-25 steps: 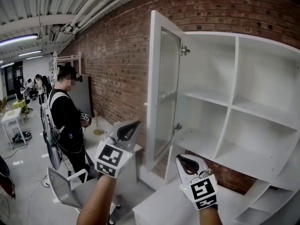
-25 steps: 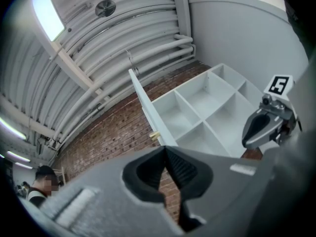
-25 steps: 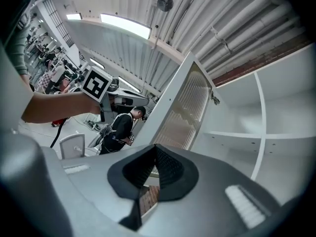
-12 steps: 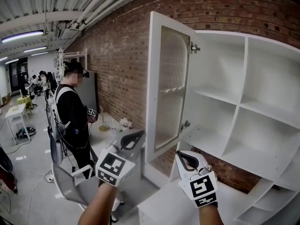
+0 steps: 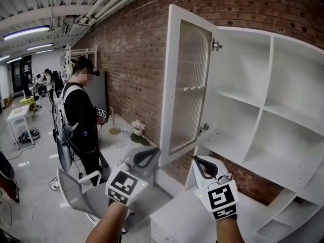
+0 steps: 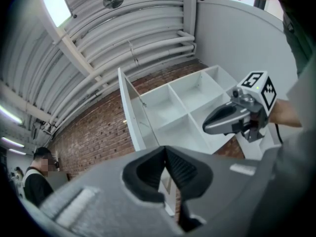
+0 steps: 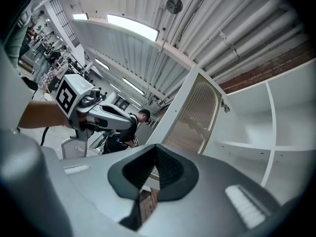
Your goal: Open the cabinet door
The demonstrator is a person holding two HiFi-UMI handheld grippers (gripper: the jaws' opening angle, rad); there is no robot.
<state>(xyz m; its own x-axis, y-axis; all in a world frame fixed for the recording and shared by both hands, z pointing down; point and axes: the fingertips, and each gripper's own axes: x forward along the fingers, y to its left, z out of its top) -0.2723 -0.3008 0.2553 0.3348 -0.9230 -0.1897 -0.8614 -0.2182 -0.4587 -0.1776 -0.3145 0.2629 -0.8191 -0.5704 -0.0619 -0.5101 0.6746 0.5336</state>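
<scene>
The white cabinet (image 5: pixel 263 130) hangs on a brick wall, and its ribbed-glass door (image 5: pixel 188 85) stands swung wide open to the left, showing bare shelves. My left gripper (image 5: pixel 153 151) is below the door's lower edge, shut and empty, apart from the door. My right gripper (image 5: pixel 196 161) is under the cabinet's bottom left corner, also shut with nothing in it. In the left gripper view the pads (image 6: pixel 185 169) meet, with the door (image 6: pixel 129 107) and the right gripper (image 6: pixel 232 118) beyond. In the right gripper view the pads (image 7: pixel 168 167) are closed in front of the door (image 7: pixel 195 115).
A person in black (image 5: pixel 83 118) stands by the wall to the left, holding a marked device. A grey chair (image 5: pixel 76 194) is below my left arm. A low white unit (image 5: pixel 182 221) sits under the cabinet. More people and desks are far left.
The view has shifted, so the open door and cabinet sit slightly further right and higher. Both grippers have dropped a little in the picture and stay shut. The door's swing looks unchanged.
</scene>
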